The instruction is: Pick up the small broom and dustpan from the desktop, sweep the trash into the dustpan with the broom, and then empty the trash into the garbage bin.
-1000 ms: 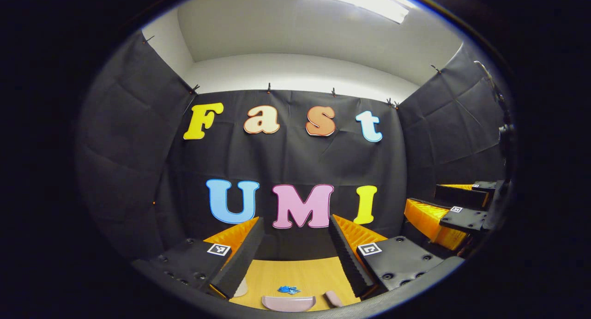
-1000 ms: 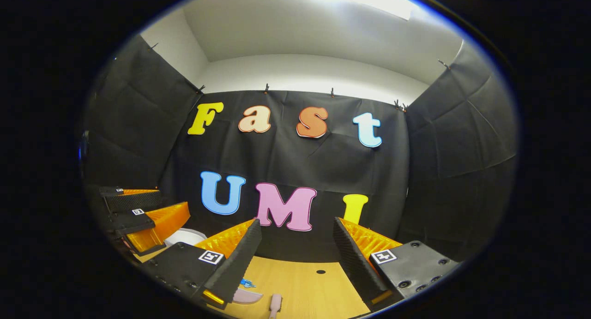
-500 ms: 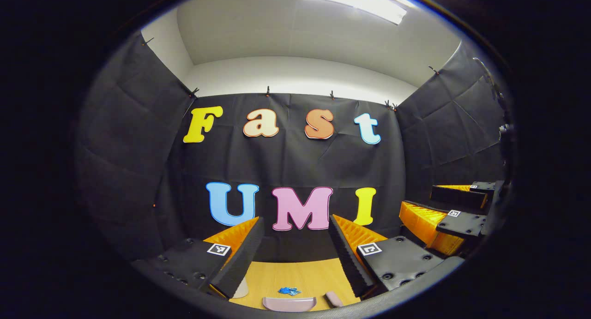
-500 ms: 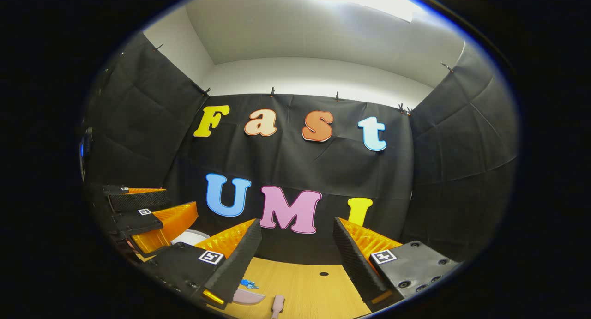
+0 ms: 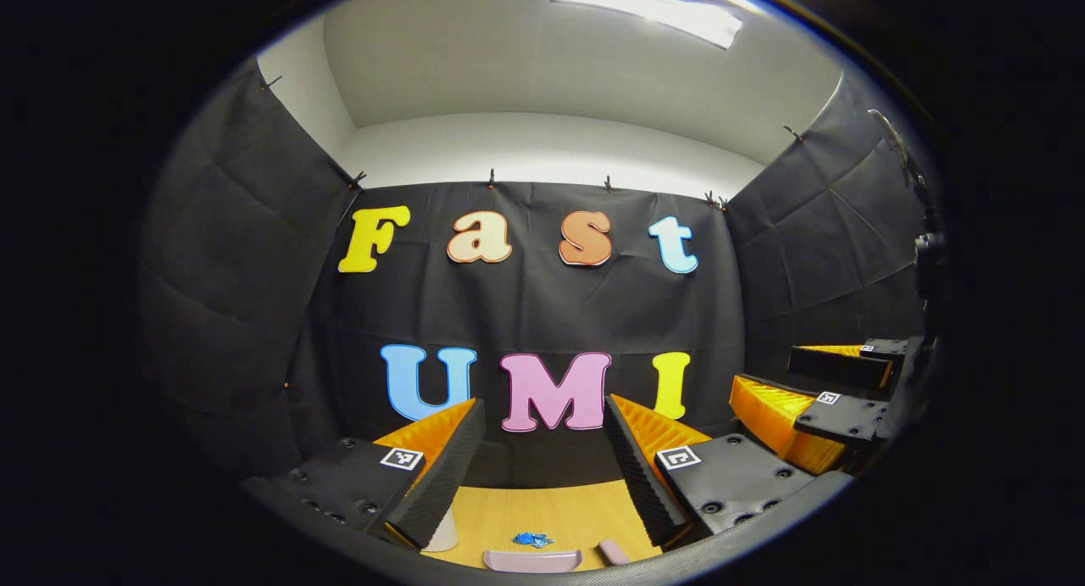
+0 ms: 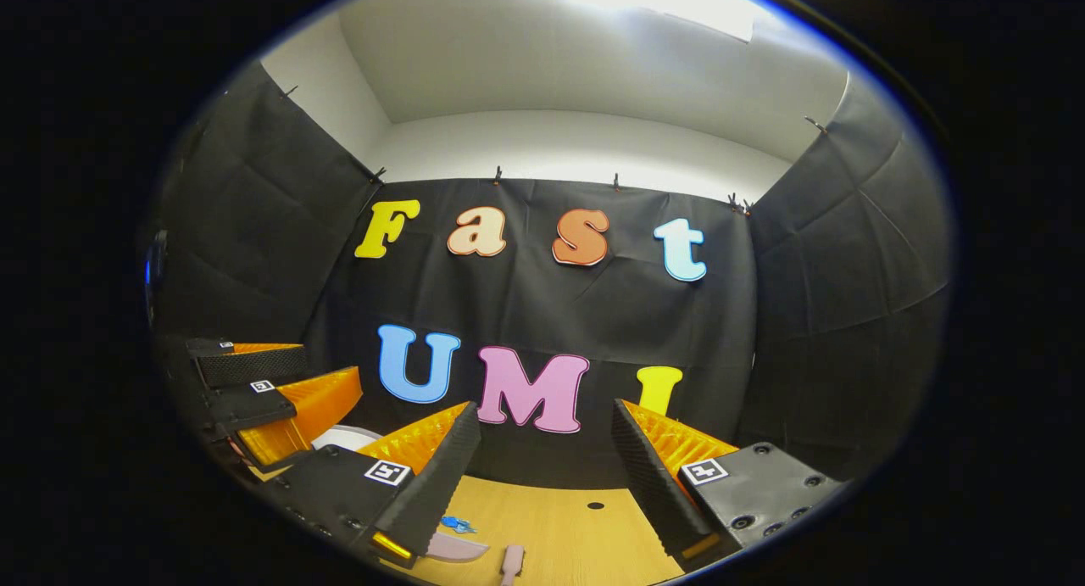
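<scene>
Both claws hang above the desk (image 5: pixel 542 505) with jaws spread wide and nothing between them: the left claw (image 5: pixel 542 476) in the left gripper view, the right claw (image 6: pixel 542 476) in the right gripper view. In the left gripper view a blue scrap of trash (image 5: pixel 531 538) lies on the desk between the fingers, the pink dustpan (image 5: pixel 532 560) just nearer, and the pink broom (image 5: pixel 613 551) just right of it. In the right gripper view the bin (image 6: pixel 343 438) sits at far left, partly hidden behind the left claw.
</scene>
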Demonstrator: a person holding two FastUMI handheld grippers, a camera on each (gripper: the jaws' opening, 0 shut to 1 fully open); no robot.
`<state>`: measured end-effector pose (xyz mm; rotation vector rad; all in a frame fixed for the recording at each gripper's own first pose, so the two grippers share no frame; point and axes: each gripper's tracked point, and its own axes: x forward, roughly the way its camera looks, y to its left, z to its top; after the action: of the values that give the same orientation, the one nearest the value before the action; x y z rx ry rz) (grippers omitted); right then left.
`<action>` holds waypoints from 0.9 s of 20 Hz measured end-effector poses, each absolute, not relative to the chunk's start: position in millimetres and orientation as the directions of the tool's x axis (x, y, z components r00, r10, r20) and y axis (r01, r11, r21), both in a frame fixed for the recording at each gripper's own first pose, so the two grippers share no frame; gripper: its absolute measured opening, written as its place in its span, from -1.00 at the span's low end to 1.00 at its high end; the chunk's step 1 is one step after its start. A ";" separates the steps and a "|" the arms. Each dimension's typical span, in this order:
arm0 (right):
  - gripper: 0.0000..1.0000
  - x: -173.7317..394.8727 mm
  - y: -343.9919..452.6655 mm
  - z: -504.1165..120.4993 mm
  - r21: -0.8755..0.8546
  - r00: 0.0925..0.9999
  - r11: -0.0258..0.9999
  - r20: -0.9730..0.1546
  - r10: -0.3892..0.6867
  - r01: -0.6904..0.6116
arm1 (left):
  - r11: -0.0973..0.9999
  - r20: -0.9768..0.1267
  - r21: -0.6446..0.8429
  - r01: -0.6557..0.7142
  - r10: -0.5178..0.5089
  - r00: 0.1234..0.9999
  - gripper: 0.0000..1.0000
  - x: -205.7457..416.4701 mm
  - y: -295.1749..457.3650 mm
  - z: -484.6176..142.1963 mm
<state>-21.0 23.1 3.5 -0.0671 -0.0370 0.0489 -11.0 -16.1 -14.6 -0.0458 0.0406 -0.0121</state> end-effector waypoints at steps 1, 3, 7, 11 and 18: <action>0.99 -21.8 23.1 1.7 -0.066 0.998 0.997 0.030 0.051 -0.048 | 0.999 -0.046 -0.043 0.013 -0.015 0.999 0.69 -10.8 -16.3 -16.3; 0.99 -20.5 22.3 -1.7 -0.066 0.999 0.997 0.018 0.048 -0.046 | 0.999 -0.058 -0.049 0.016 -0.019 0.998 0.69 -11.8 -17.0 -21.8; 1.00 -21.5 21.6 -2.0 -0.066 0.999 0.997 0.015 0.042 -0.041 | 0.998 -0.065 -0.066 0.019 -0.024 0.998 0.64 -10.4 -15.1 -25.0; 0.99 -17.9 23.8 -1.9 -0.067 0.999 0.997 0.020 0.040 -0.038 | 0.998 -0.064 -0.064 0.026 -0.031 0.998 0.64 -7.6 -14.8 -26.5; 0.99 -6.3 30.2 -15.9 -0.046 0.998 0.998 -0.028 0.048 -0.049 | 0.994 -0.111 -0.097 0.053 -0.063 0.992 0.64 2.6 -11.0 -43.7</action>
<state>-6.3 30.2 -15.9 -0.0462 0.0268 0.0484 2.6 -11.0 -43.7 -0.0945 0.1147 -0.0582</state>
